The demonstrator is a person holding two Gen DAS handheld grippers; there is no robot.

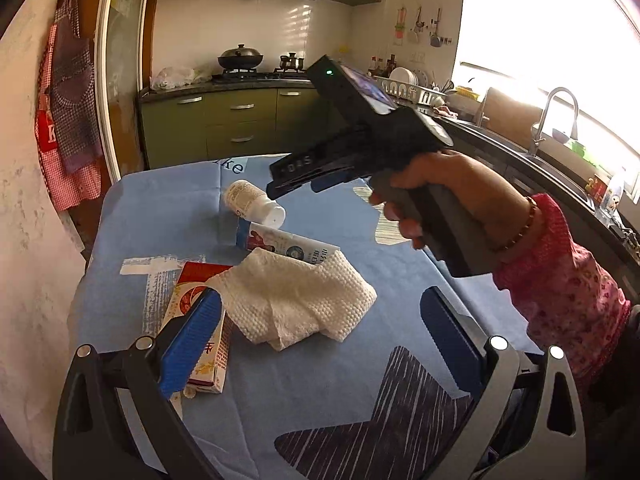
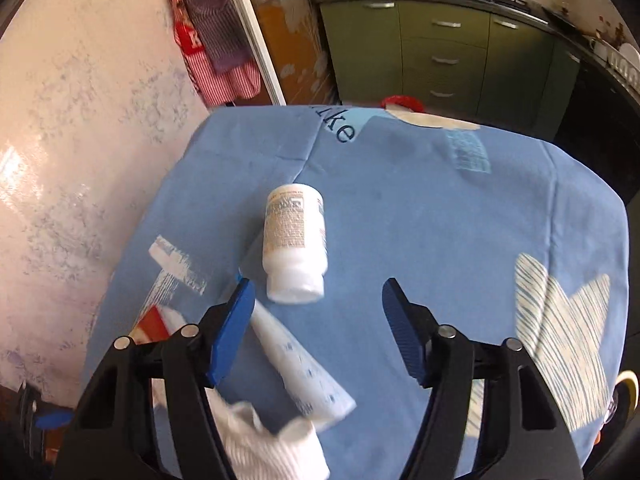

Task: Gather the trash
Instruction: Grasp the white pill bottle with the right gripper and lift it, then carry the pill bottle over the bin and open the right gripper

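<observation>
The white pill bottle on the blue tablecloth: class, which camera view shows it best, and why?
The right wrist view: the white pill bottle lies whole and unobstructed, label readable as print, just ahead of the open right tool. The left wrist view shows it smaller, farther off, below the right tool's tips.

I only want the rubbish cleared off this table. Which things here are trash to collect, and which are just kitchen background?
Trash on the blue tablecloth:
white pill bottle
squeezed tube
crumpled paper towel
flat carton

Just background:
wok on the stove
dish rack
aprons hanging on the wall
</observation>
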